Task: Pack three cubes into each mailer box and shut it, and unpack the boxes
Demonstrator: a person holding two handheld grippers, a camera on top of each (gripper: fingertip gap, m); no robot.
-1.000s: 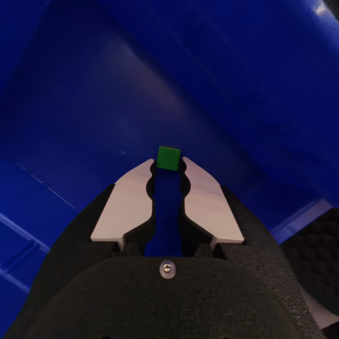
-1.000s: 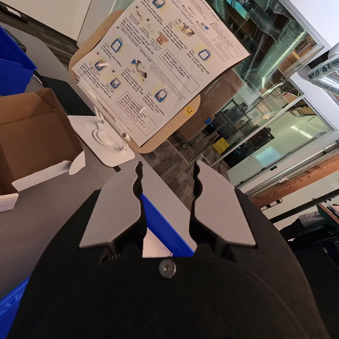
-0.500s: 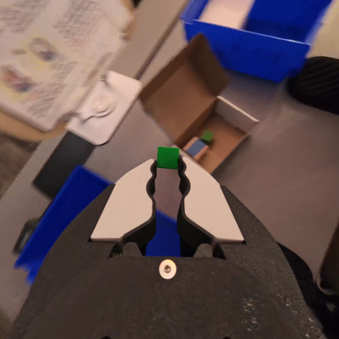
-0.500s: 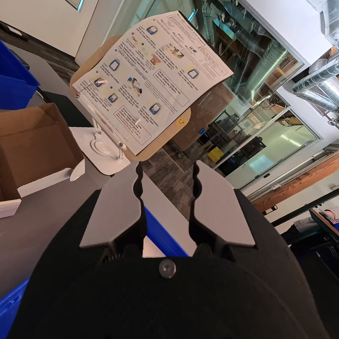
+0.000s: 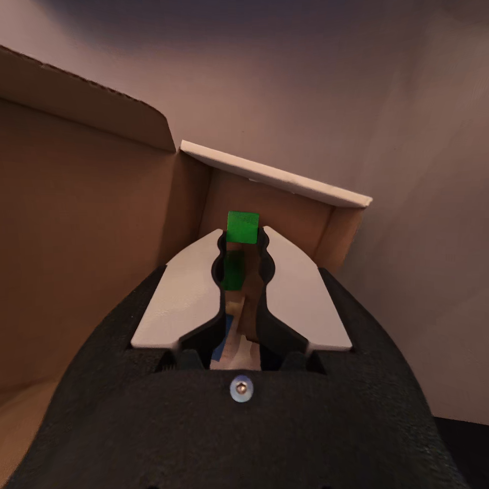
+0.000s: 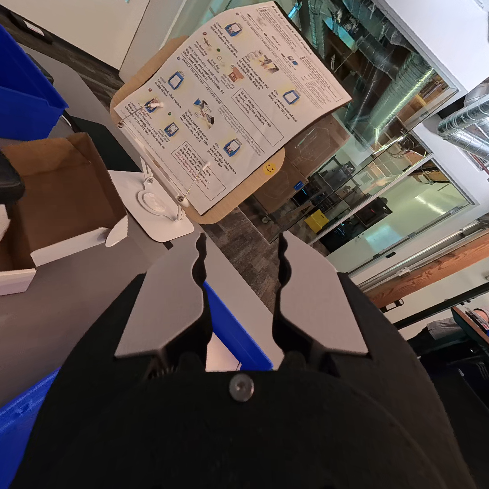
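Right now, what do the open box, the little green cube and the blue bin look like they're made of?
Open box: corrugated cardboard, matte brown inside, white outside; a ragged torn-looking edge shows.
Green cube, pinched in the left tool: smooth, solid-coloured, perhaps painted wood or plastic; blur leaves it open.
Blue bin: moulded plastic, slightly glossy, thin rim.

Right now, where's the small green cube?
In the left wrist view, the green cube is pinched at the tips of the left gripper, inside the open mailer box, above another green cube lying there.
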